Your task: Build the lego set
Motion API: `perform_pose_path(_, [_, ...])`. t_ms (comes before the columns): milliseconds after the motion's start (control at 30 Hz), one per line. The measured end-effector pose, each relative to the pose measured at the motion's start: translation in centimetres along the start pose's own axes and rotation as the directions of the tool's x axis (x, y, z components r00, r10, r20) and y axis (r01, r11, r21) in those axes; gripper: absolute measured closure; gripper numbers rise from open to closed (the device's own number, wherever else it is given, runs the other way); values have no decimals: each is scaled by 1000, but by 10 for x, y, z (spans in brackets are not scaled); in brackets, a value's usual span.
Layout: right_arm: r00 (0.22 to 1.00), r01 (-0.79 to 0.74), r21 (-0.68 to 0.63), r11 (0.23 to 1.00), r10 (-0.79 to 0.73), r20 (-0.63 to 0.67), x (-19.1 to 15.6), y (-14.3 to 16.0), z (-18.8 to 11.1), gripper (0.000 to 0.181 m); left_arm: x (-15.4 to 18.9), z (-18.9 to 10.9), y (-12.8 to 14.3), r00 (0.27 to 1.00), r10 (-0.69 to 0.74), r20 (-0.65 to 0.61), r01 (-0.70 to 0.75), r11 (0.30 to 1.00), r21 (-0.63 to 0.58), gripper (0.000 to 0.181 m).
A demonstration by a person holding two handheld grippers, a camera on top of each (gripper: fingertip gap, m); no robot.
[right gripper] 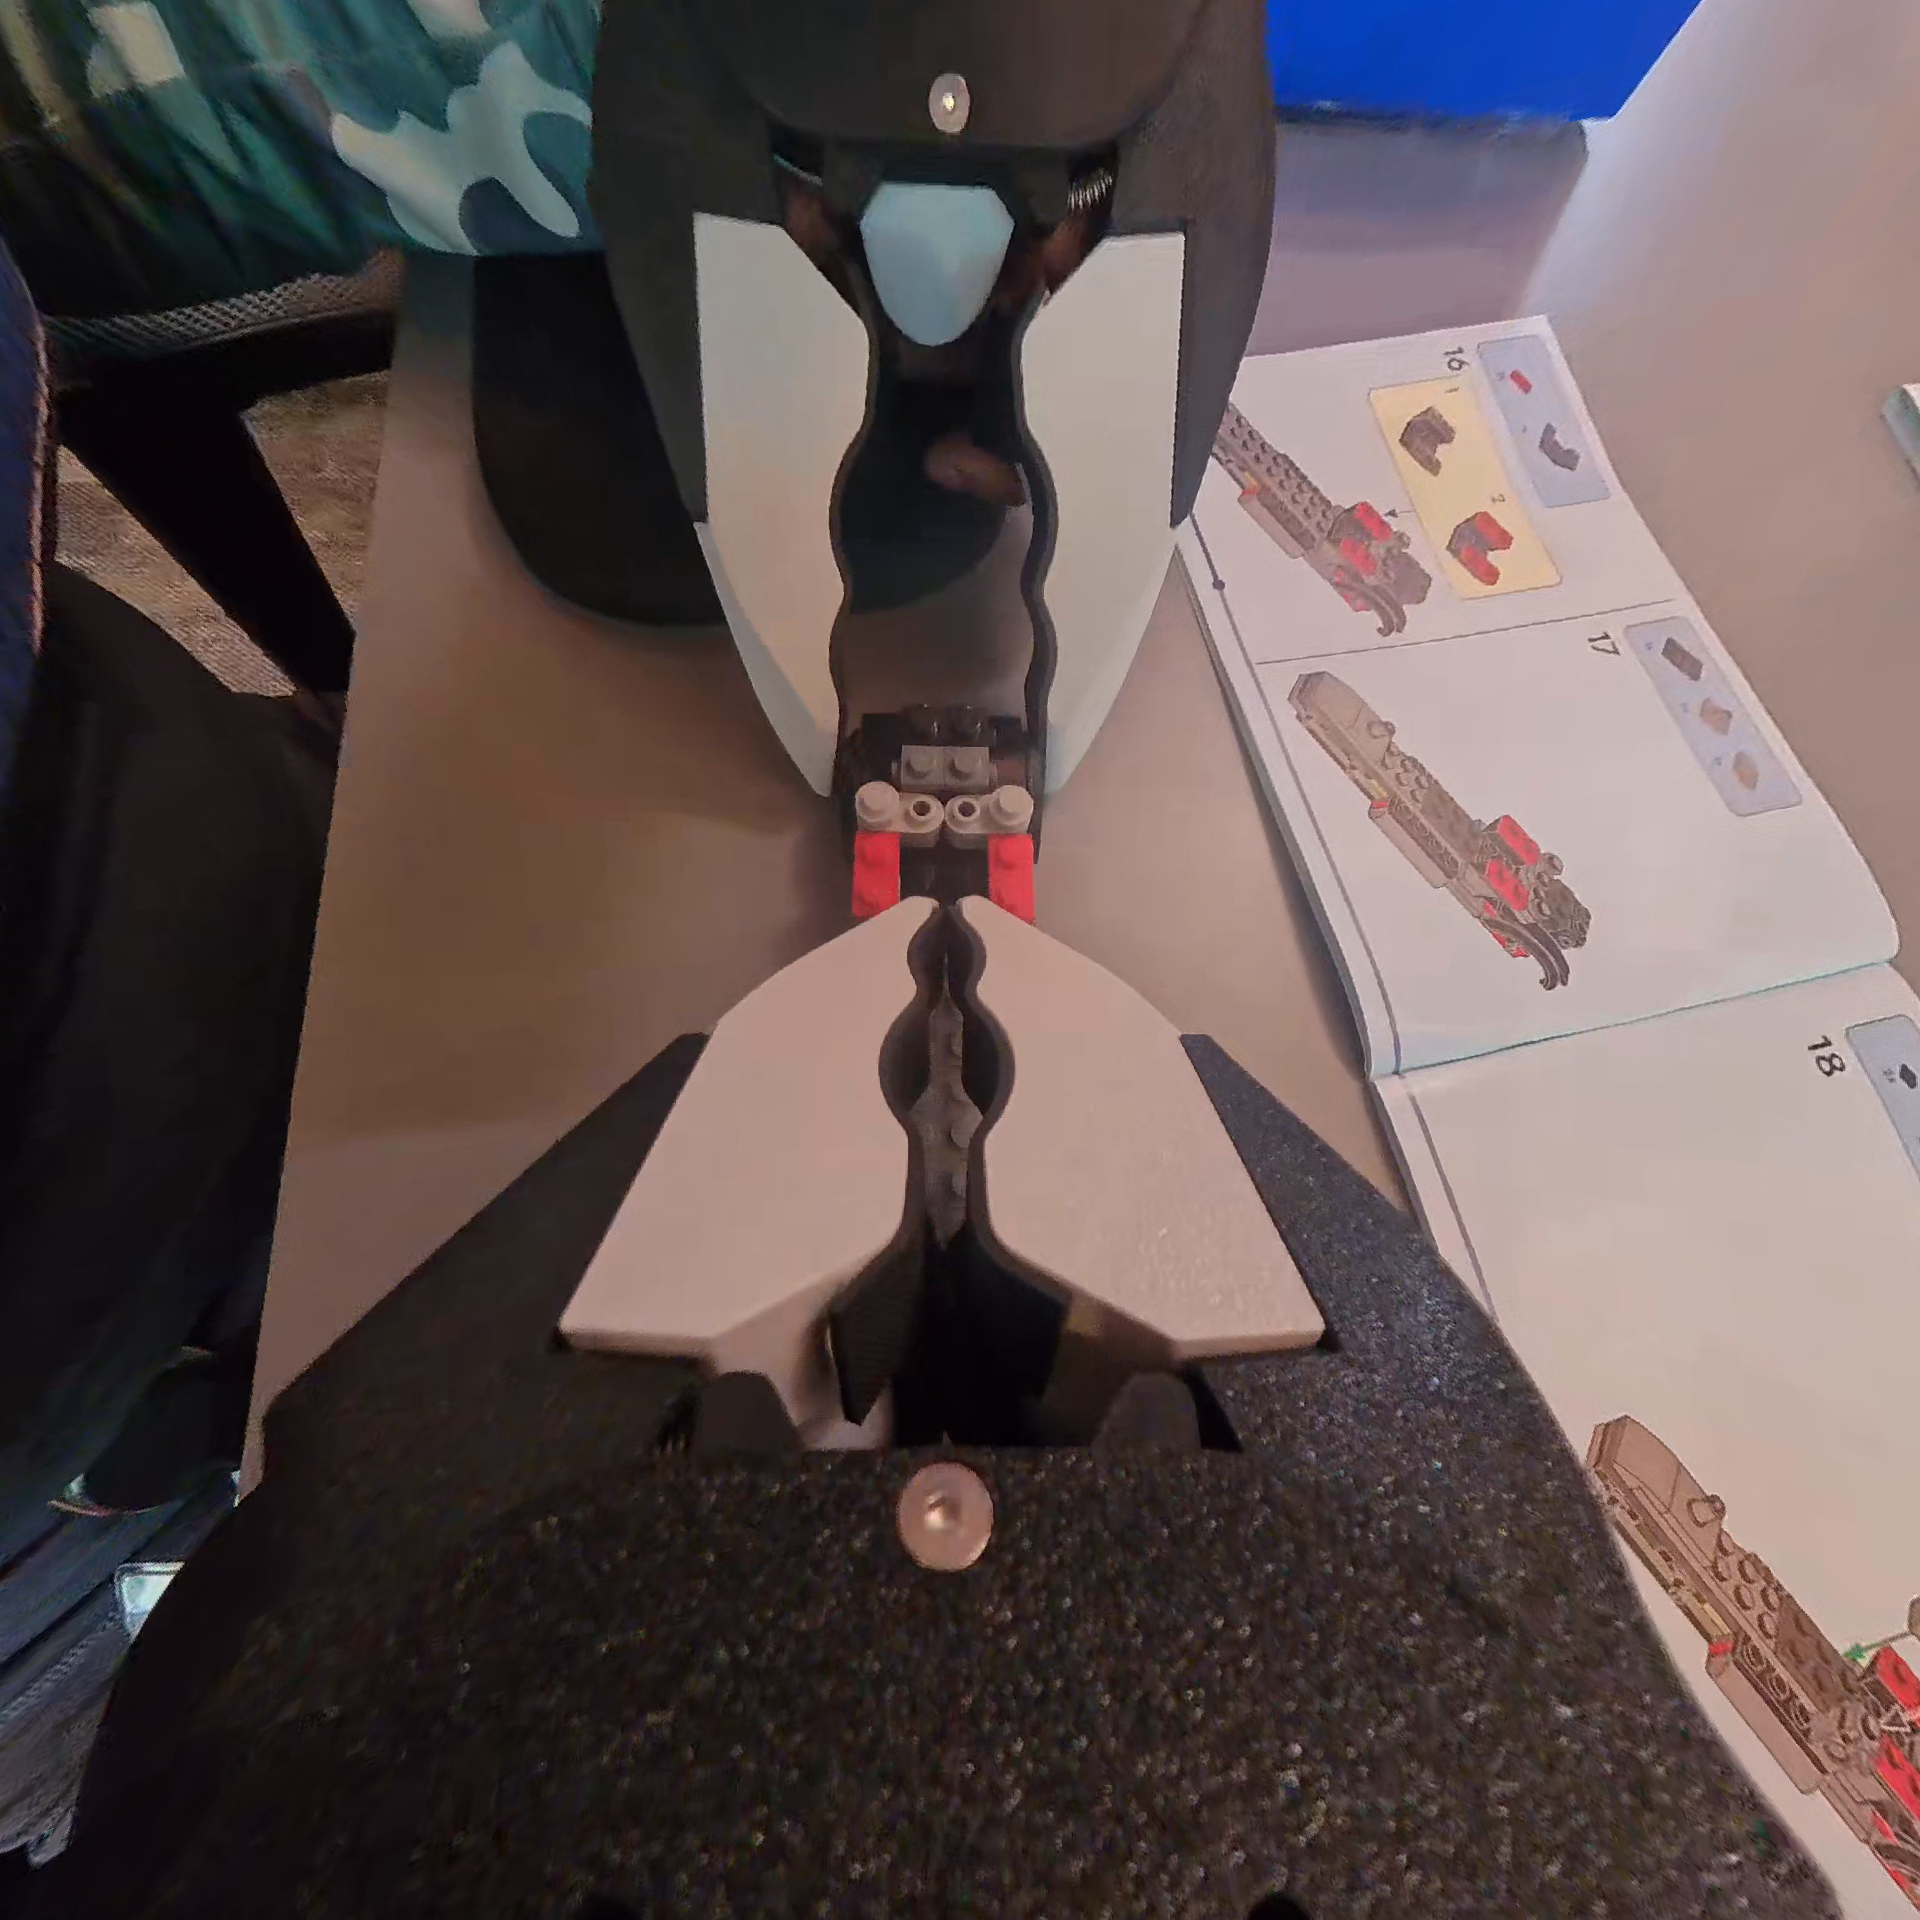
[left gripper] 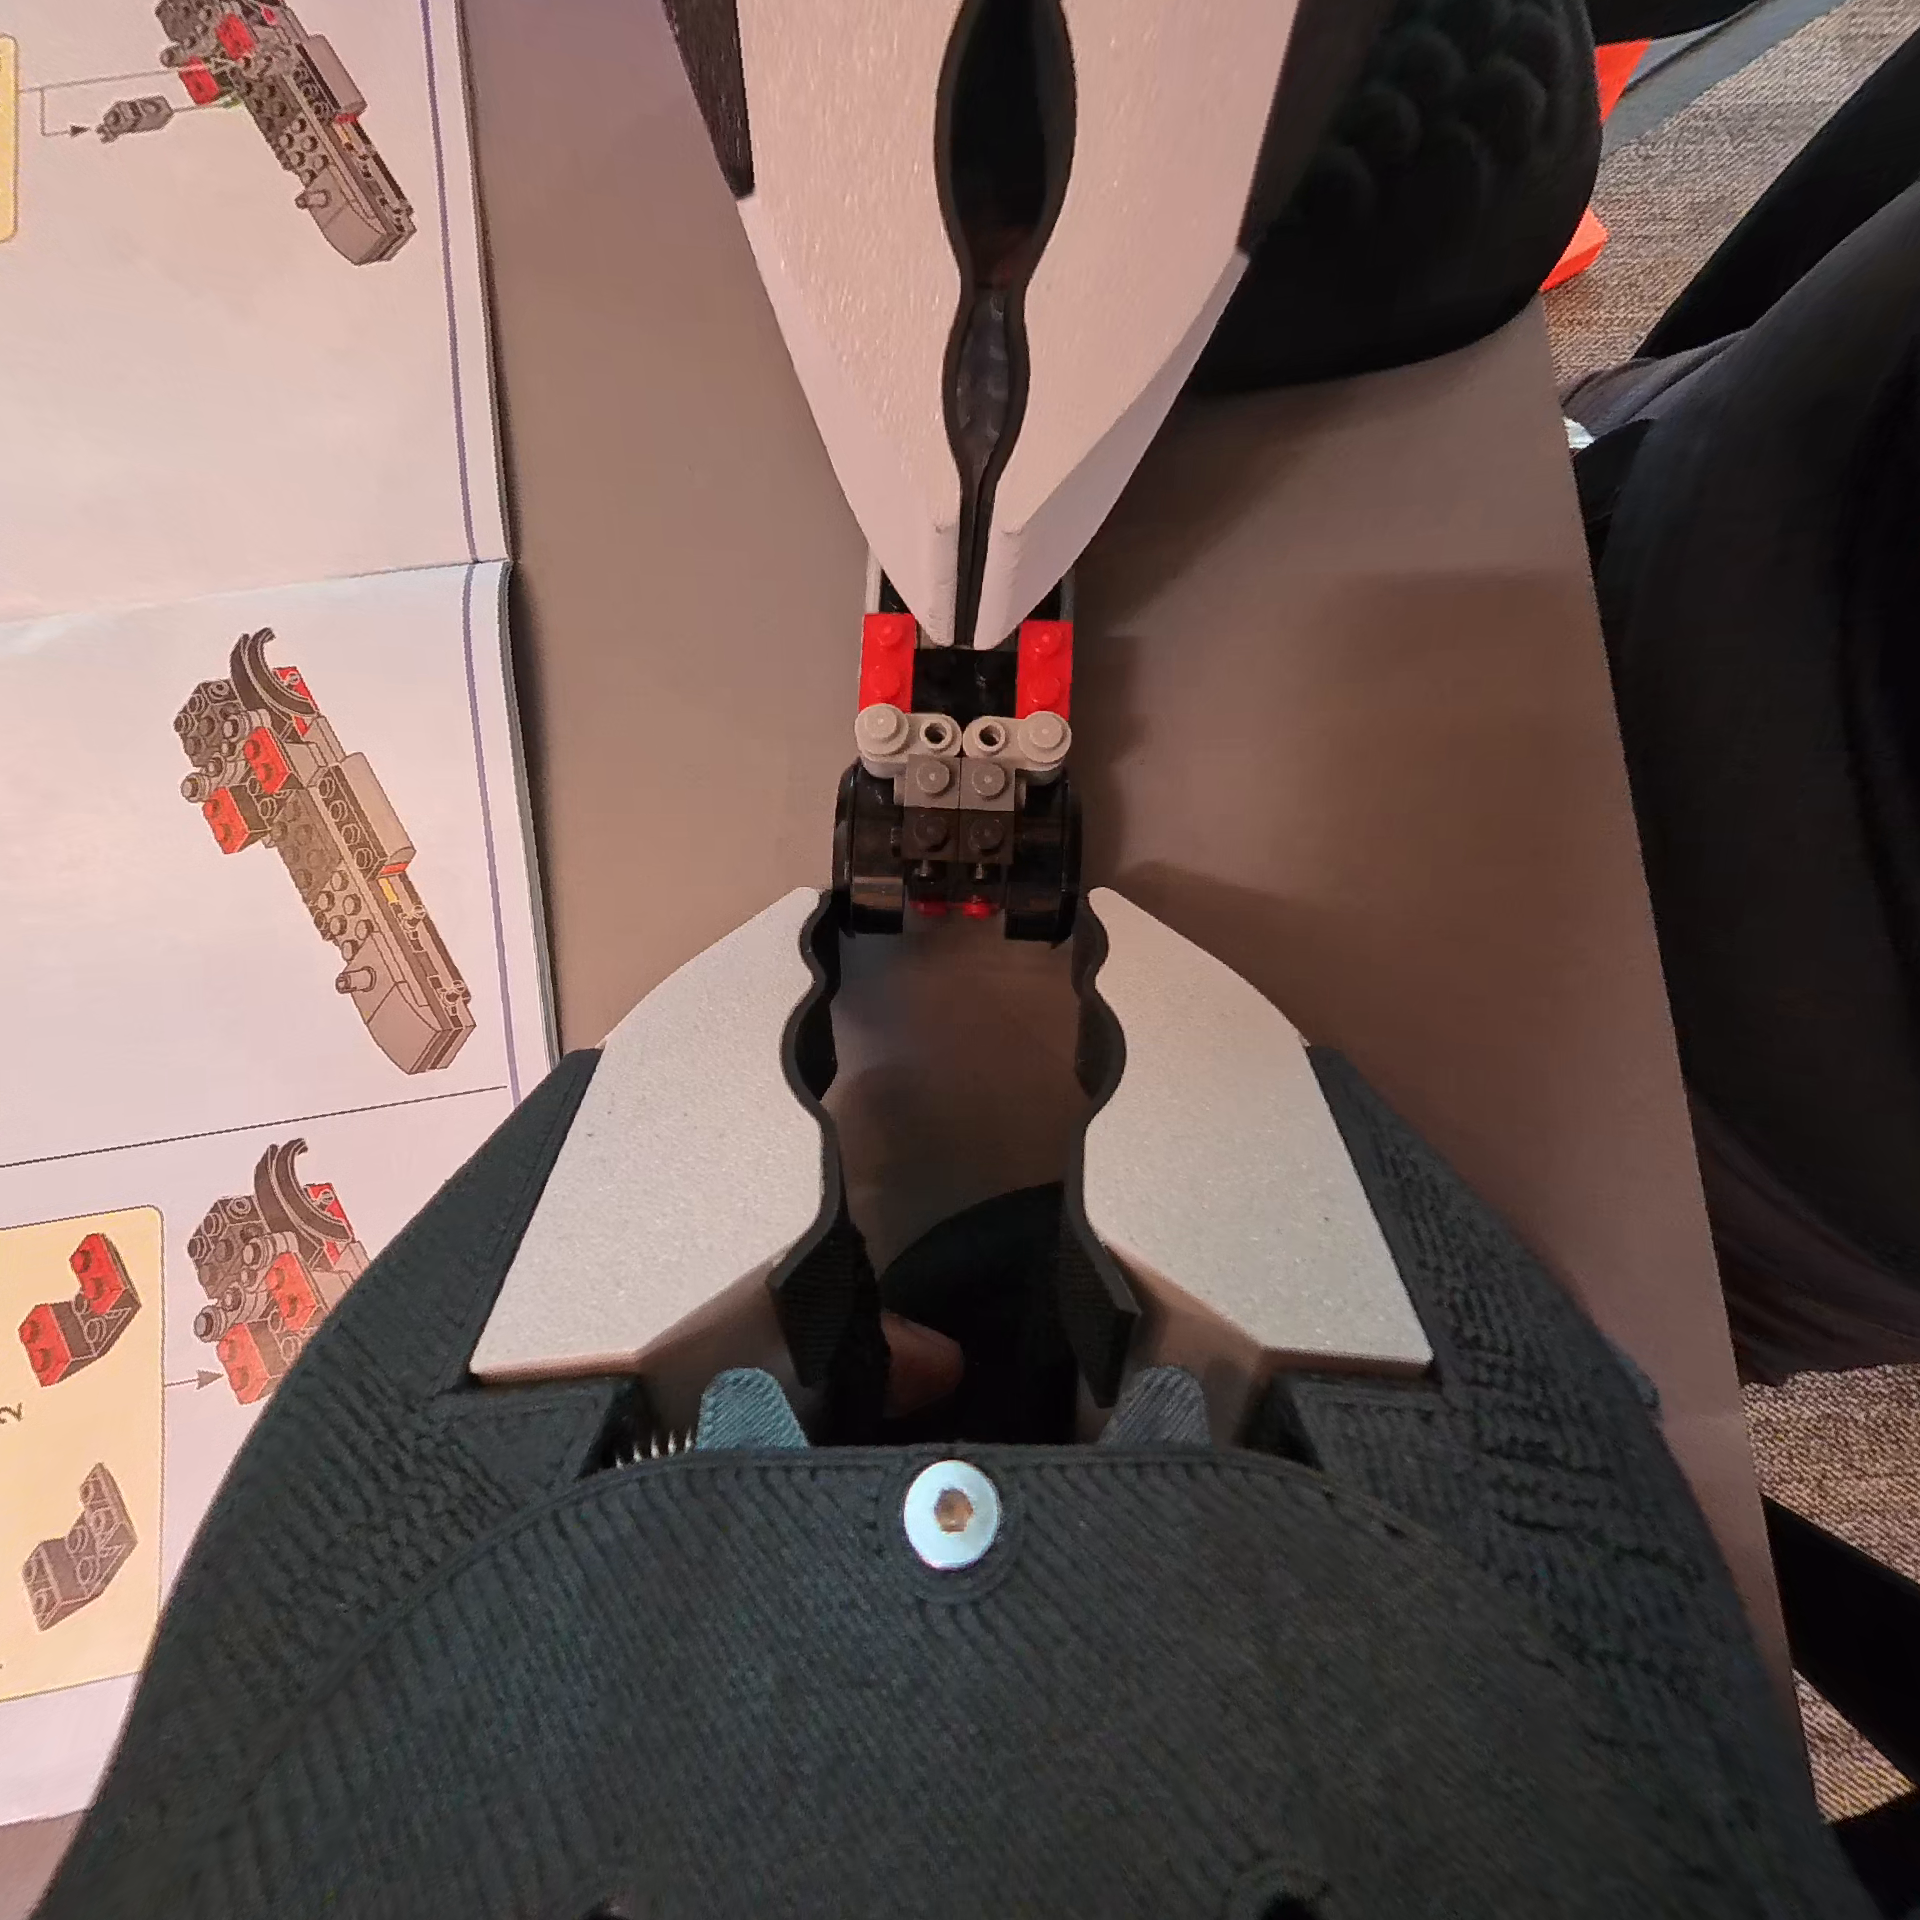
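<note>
clamping the lego model (left gripper: pixel 961 790), the right gripper (right gripper: pixel 943 914); left gripper (left gripper: pixel 956 914) spread apart around its black end

Lego model (left gripper: pixel 961 790): red, grey, black. Table (left gripper: pixel 1351 727) grey-brown. Cloth (right gripper: pixel 343 114), blurred: teal camouflage, probably.

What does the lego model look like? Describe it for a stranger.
On the grey table, beside the booklet, the left tongs and right tongs point at each other. The lego model lies between them: red, grey and black, studded, not printed.
</note>
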State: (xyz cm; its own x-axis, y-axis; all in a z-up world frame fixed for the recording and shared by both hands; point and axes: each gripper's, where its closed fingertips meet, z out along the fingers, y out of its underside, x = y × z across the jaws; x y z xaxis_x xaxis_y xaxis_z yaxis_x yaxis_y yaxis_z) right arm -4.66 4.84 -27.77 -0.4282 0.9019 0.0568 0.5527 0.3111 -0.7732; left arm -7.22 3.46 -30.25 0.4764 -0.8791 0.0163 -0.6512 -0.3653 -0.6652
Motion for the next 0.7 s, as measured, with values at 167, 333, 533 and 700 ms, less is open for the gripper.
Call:
perform_pose_path(167, [999,48,-29,998,-48,-2,-2,4,2,181,0,0,0,1000,-1,-3,1,1000,1,138])
perform_pose_path(333, [993,109,-15,994,-108,37,-4,4,-1,175,0,0,0,1000,-2,-4,2,1000,1,138])
perform_pose_path(533, [949,312,61,948,-314,27,-20,-4,-11,150,0,0,0,1000,-3,-4,3,1000,2,138])
perform_pose_path(700, [949,305,29,952,-307,74,-24,2,-2,145,0,0,0,1000,-3,-3,3,1000,2,138])
